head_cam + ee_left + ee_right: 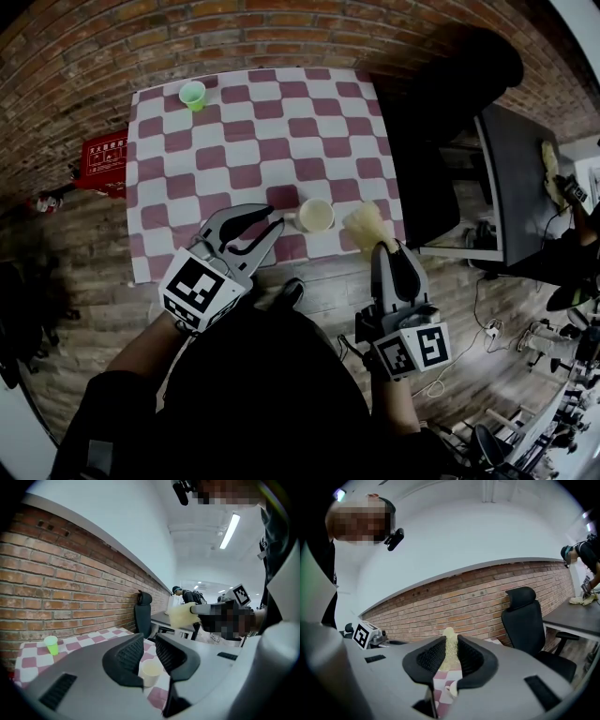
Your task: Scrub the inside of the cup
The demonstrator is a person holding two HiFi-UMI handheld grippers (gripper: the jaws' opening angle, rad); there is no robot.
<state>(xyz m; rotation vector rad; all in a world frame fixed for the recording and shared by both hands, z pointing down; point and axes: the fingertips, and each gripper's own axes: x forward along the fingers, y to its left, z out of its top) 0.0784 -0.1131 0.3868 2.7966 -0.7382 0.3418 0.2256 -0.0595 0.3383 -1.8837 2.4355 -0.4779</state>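
A cream cup (316,216) stands upright near the front edge of the desk (234,141), on its red-and-white chequered cloth. Its mouth faces up and its inside looks pale and empty, though the head view is too small to be sure. A small green cup (192,95) stands upright well apart from it, near the far left corner by the brick wall; what it holds cannot be made out.

The left claw (267,225) hangs just beside the cream cup on its left. In the left gripper view its jaws stand apart with nothing between the pads, and the cup shows beyond and below them. The right claw (389,247) is clamped on a yellowish scrubbing sponge (367,225), which sticks out past the jaw tips, just right of the cup and not inside it.
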